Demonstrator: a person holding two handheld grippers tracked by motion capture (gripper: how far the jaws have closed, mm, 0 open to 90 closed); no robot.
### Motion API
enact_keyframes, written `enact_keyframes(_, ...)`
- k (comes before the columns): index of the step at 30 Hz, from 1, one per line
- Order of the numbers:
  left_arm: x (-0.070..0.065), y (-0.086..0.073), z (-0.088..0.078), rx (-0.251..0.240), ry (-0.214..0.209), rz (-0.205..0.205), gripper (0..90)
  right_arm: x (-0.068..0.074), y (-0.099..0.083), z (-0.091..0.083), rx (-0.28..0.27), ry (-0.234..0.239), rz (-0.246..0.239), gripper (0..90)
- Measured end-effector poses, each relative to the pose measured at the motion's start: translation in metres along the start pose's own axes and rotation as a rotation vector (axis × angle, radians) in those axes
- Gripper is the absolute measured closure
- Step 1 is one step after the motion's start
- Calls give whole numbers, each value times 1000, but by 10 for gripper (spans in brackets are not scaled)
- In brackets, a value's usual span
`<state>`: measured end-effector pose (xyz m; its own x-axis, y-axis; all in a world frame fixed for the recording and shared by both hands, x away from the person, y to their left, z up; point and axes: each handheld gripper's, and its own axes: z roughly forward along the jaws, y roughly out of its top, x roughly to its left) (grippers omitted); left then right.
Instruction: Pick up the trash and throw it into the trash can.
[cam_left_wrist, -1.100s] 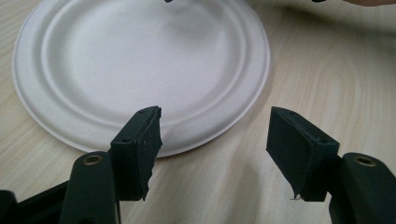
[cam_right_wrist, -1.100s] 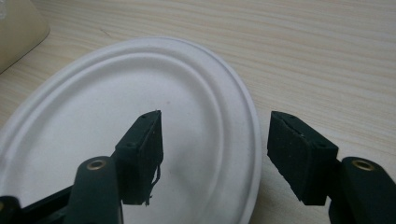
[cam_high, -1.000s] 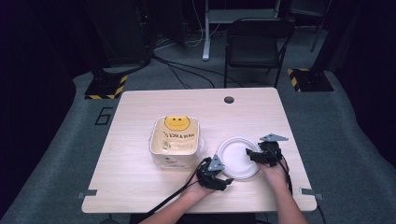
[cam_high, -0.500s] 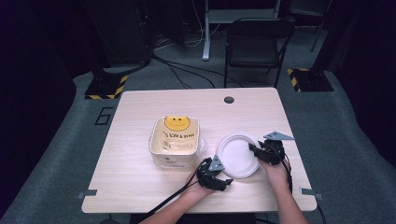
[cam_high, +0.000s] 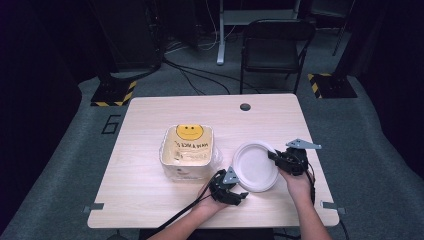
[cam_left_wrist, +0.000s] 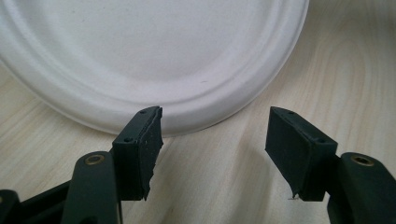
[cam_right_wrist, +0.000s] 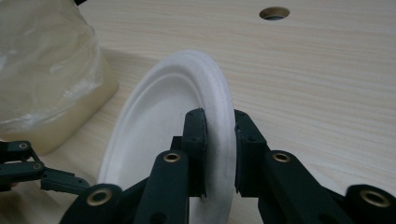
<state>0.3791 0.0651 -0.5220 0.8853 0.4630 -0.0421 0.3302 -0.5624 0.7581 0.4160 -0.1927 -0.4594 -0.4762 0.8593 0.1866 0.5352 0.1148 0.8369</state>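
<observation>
Gripping the white paper plate (cam_high: 256, 167) by its right rim, our right gripper (cam_high: 278, 158) has both jaws clamped on the edge; in the right gripper view the rim (cam_right_wrist: 219, 135) sits sandwiched between the two black pads, plate (cam_right_wrist: 159, 135) tilted up on that side. Our left gripper (cam_high: 235, 192) sits at the plate's near-left edge, jaws spread wide, nothing between them; in the left gripper view the plate's rim (cam_left_wrist: 196, 119) lies just beyond the left pad (cam_left_wrist: 140, 149), gap over bare table (cam_left_wrist: 224, 177). Plate is on the table (cam_high: 150, 200) right of centre, just beside the cream smiley-face container (cam_high: 187, 150) with its clear plastic bag (cam_right_wrist: 42, 65). Versus a second ago: the right gripper moved in from the plate's far-right edge and now pinches the rim, lifting that side; left gripper is about unchanged. Plate is round, so no long axis; its face looks up and toward the left, raised edge on our right.
</observation>
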Motion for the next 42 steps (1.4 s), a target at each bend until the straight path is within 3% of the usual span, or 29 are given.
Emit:
enact_keyframes(5, -1, 2, -14, -18, -19, -12, 357, 9, 8, -10, -31, 16, -19, 794)
enact_keyframes(14, -5, 3, -36, -25, -33, 17, 359, 16, 17, -21, -58, 59, -29, 822)
enact_keyframes(23, -10, -7, -54, -10, -42, 52, 354, 27, 26, -31, -81, 97, -76, 825)
enact_keyframes(33, -11, -15, -76, -5, -42, 74, 353, 42, 38, -37, -87, 86, -111, 826)
enact_keyframes(42, -3, -21, -91, -38, -21, 38, 350, 53, 59, -43, -80, 82, -128, 826)
